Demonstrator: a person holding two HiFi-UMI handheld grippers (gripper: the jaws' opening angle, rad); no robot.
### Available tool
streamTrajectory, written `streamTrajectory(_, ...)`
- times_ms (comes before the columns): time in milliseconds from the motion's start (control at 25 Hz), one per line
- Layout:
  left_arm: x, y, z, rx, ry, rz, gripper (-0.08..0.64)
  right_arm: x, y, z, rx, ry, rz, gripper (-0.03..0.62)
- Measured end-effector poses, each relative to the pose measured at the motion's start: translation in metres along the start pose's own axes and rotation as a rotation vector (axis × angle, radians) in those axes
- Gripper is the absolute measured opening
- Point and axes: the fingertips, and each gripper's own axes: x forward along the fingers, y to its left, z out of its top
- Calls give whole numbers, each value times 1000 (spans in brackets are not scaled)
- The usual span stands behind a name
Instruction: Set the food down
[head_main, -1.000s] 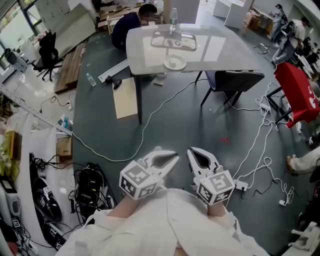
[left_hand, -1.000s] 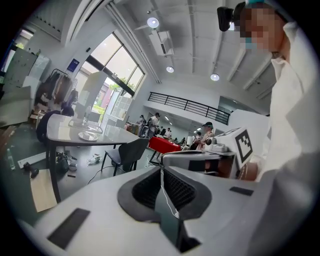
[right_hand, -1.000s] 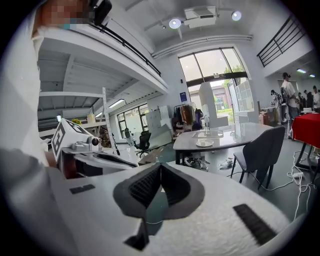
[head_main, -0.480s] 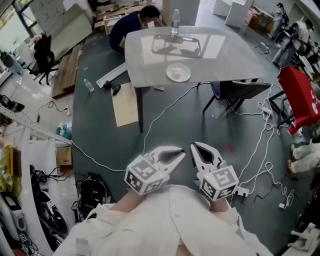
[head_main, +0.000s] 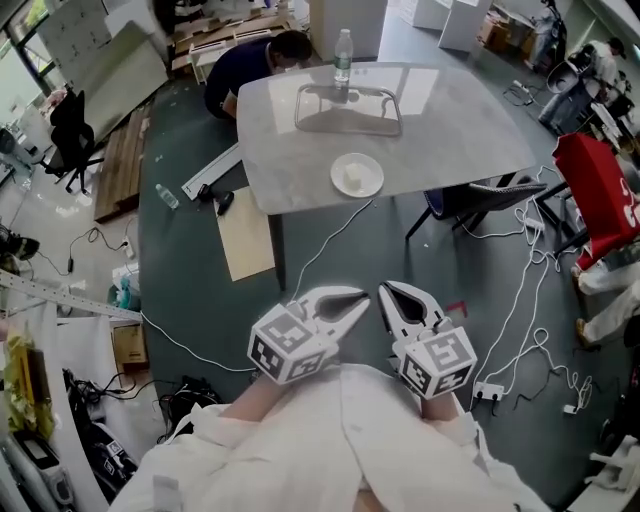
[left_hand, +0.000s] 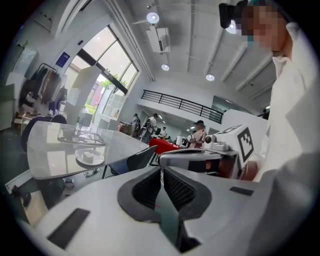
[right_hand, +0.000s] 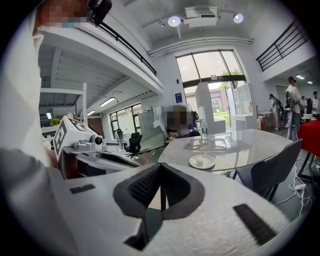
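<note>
Pointing side by side toward the surface (head_main: 450, 120), the left tongs (head_main: 352, 300) and the right tongs (head_main: 388, 293) are both closed. Each pair has its ribbed pads pressed together with nothing between them. They are held low and close against the person's white sleeves, tips nearly level with each other and only a narrow gap between the two.

The food (head_main: 352, 180), a small pale block, lies on a round white plate (head_main: 373, 168) well ahead of the tongs and apart from both. The plate sits near the edge of the surface that faces the tips. Farther beyond the plate lies a clear tray (head_main: 365, 112), and a water bottle (head_main: 343, 52) stands upright at the tray's far side. A seated person (head_main: 250, 65) bends over past the far left corner of the surface.

Ahead and to the right of the right tongs a dark chair (head_main: 480, 193) is pushed partly under the surface. A white cable (head_main: 322, 240) trails over the grey floor (head_main: 200, 250) between the tongs and the surface.
</note>
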Motion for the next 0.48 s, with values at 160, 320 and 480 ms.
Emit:
streamTrajectory(160,5,26,6,-17,11,-7,29,25,-16,10,29,-11,-21,3)
streamTrajectory(320,7,38,1,-55,25,-23,29,38,-11,7,45,2,-2,3)
streamTrajectory(480,14,45,-3,-78,40,-34,29,44,-20,-3,66,29,-10,3)
